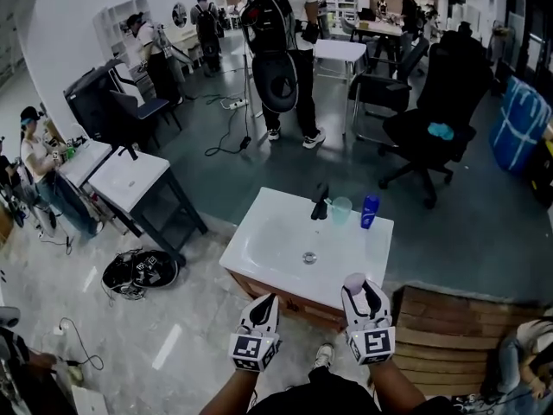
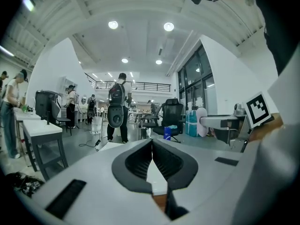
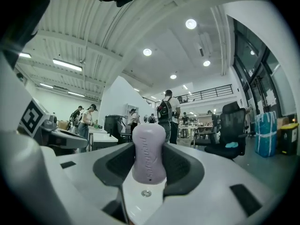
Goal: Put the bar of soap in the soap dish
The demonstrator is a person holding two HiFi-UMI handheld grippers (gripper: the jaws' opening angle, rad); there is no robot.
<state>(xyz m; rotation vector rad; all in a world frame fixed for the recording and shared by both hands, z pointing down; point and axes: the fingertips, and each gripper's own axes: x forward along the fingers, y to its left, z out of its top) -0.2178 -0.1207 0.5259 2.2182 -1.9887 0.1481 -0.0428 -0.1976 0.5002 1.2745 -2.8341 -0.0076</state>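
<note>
The right claw point(image 3: 149, 149) is clamped on a lilac bar of soap point(image 3: 149, 162), which stands upright between its jaws. To its left, the left claw point(image 2: 152, 150) is closed on nothing. Just ahead of both lies a white sink point(image 1: 263, 242). Beyond, at its far edge, stand a tap point(image 1: 320, 204), a cup point(image 1: 341, 210) and a blue bottle point(image 1: 370, 211).

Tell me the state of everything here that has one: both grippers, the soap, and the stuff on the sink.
left gripper: jaws shut, nothing between them.
right gripper: shut on the bar of soap.
bar of soap: held on end between the jaws, not yet set down.
faucet: no water seen running.
cup: upright beside the faucet.
blue bottle: upright beside the cup.
</note>
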